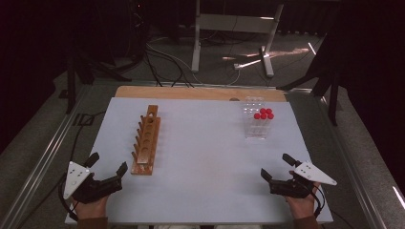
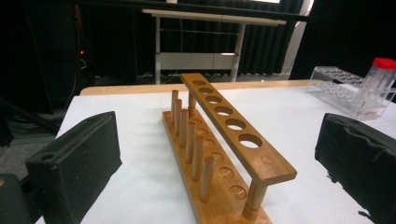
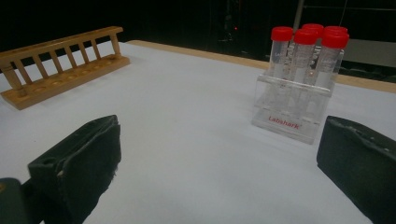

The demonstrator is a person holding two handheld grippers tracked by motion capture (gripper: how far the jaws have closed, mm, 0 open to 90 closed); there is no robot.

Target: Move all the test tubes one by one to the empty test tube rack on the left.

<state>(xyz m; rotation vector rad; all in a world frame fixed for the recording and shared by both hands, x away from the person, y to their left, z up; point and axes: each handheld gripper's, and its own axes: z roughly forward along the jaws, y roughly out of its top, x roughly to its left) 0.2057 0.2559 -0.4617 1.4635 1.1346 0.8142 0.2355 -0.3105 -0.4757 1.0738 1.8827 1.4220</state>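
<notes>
From the high view, my left gripper [image 1: 108, 162] sits just left of the wooden rack [image 1: 146, 141]'s near end, jaws spread with nothing between them. My right gripper [image 1: 277, 166] is well right of the wooden rack, jaws also wide and empty. The red-capped tubes [image 1: 263, 114] stand in the clear rack [image 1: 256, 120], far right of the wooden rack and beyond my right gripper.

In the left gripper view, the wooden rack [image 2: 219, 144] has 6 empty holes; a careless swing could knock it askew.

In the right gripper view, 5 caps crowd together in the clear rack [image 3: 292, 112]; I judge that my wide pads [image 3: 88, 158] could bump a neighbouring tube [image 3: 280, 51] or tip that light stand.
</notes>
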